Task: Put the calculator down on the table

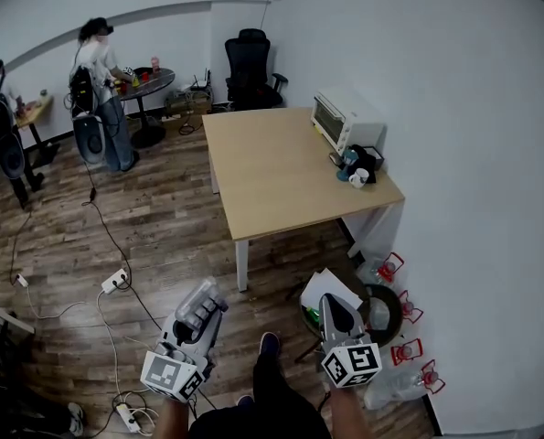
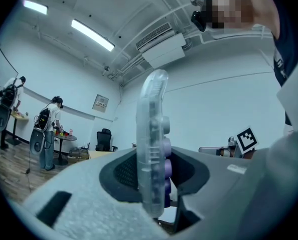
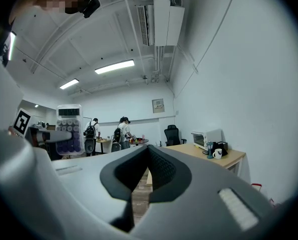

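A clear calculator (image 1: 201, 306) with purple keys stands on edge between the jaws of my left gripper (image 1: 195, 323), which is shut on it low in the head view. In the left gripper view the calculator (image 2: 151, 144) rises upright between the pads. The right gripper view shows the same calculator (image 3: 69, 130) at the left, display on top. My right gripper (image 1: 336, 314) is shut with nothing in it; its pads meet at the tips (image 3: 147, 149). The wooden table (image 1: 281, 167) stands ahead across the floor, well away from both grippers.
A white toaster oven (image 1: 345, 117) and mugs (image 1: 361, 165) sit along the table's right edge. A black office chair (image 1: 250, 67) stands behind it. A person (image 1: 102, 99) is at a round table at the far left. Cables and power strips (image 1: 114, 282) lie on the floor; red-framed items (image 1: 404, 309) line the right wall.
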### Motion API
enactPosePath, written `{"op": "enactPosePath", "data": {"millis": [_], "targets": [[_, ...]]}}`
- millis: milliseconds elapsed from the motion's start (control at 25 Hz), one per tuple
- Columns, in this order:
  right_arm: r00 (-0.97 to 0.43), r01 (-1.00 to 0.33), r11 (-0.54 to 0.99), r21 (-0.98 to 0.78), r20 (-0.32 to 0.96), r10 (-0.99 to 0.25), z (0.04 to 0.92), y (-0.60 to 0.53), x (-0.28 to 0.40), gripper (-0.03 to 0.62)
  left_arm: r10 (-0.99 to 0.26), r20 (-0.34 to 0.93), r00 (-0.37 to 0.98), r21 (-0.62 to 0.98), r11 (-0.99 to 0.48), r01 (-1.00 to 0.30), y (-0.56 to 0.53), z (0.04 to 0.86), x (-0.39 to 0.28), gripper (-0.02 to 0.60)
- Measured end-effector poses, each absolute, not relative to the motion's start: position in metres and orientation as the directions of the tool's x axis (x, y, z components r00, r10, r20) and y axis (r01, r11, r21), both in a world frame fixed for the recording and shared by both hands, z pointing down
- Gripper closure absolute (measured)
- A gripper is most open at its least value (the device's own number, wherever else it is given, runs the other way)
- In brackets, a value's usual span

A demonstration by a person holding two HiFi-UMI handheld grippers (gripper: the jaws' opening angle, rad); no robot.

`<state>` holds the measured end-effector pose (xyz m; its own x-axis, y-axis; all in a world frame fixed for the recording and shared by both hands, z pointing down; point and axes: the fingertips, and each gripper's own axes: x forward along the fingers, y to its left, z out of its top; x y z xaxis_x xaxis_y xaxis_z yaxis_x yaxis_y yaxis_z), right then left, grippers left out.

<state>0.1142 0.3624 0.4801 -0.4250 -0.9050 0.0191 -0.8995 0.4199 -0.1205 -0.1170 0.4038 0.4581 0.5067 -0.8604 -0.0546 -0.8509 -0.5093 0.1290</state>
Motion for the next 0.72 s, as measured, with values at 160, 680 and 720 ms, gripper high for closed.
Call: {"op": "enactPosePath", "data": {"millis": [160,680,720], "targets": [[-0.429,-0.898,0.424,-0.120,0.017,-0.903,0.477,0.342,0.114,0.583,-0.863,-0.053,0.502,0.125,-0.505,-0.854,0.386,0.455,-0.117,0.451],[-0.460,-0.880,0.457,-0.132,-0.010,-0.888,0.485,0.236,0.141,0.583,-0.858,-0.060,0.510,0.144,-0.513,-0.846,0.282,0.457,-0.083,0.451],[-0.466,-0.877,0.463,-0.133,-0.005,-0.885,0.487,0.224,0.143,0.583,-0.857,-0.056,0.512,0.148,-0.514,-0.845,0.269,0.457,-0.079,0.451]]}}
